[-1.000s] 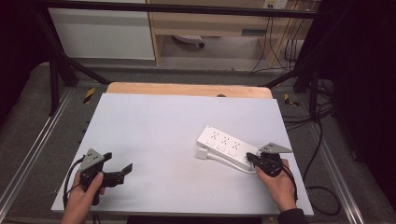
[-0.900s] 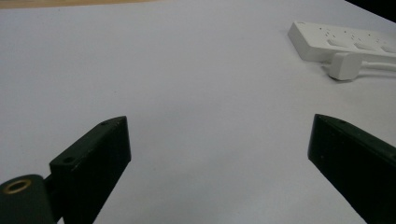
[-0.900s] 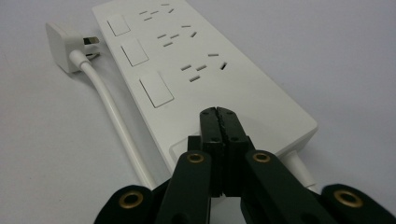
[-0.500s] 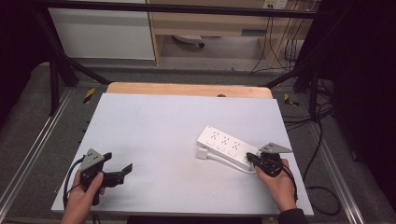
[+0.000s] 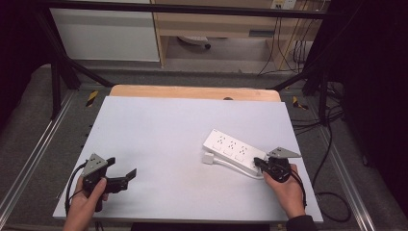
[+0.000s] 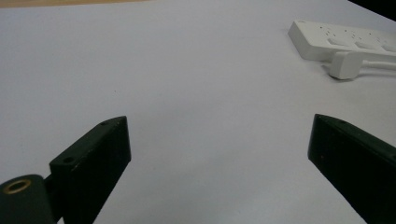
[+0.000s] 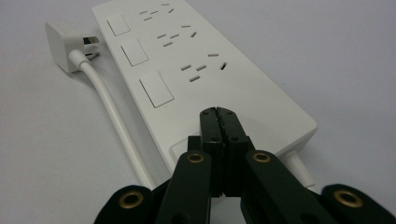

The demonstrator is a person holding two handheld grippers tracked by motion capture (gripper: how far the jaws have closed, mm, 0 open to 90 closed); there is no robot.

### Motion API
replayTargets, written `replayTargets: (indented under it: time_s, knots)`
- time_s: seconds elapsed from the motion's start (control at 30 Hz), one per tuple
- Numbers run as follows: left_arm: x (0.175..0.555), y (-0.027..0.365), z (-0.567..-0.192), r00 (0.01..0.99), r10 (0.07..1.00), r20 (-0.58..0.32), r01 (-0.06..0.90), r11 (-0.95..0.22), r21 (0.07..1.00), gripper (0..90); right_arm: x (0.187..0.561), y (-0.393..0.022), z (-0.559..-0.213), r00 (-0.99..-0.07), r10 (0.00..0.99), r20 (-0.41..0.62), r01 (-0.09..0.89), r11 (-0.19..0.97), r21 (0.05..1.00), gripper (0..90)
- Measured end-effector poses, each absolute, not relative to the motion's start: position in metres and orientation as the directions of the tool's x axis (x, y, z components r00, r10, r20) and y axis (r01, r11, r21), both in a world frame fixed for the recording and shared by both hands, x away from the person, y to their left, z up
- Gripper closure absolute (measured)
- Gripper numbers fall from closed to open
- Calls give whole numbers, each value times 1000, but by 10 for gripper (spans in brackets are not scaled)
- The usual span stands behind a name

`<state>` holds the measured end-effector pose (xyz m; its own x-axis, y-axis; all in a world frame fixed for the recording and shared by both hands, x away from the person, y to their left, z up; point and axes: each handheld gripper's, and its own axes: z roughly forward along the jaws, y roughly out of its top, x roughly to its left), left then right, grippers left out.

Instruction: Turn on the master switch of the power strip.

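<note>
Power strip (image 5: 234,151) at the right gripper's tips, long axis running 10 to 4 o'clock across the table (image 5: 159,130).

Right gripper (image 5: 263,165) sits at the strip's near, 4 o'clock end; in the right gripper view its jaws are pressed together with nothing between them, tips over the strip's top face by the nearest switch (image 7: 156,89), contact not certain. From those tips the strip extends away toward 11 o'clock, its plug (image 7: 65,45) lying just beside the far end. Left gripper (image 5: 121,176) rests well apart at 9 o'clock from the strip, jaws spread wide and empty. Judgement: the right hand is far nearer, so any press or push falls to it.
</note>
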<state>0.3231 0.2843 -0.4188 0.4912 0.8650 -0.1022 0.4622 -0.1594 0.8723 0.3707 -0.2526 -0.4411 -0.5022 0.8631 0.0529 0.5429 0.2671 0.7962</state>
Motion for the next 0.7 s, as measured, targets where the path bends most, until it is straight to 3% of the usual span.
replayTargets:
  time_s: [0.7]
  knots:
    - [323,284,-419,492,865,-97,460,-163,873,58,370,-252,-440,-498,867,29,536,281,796,900]
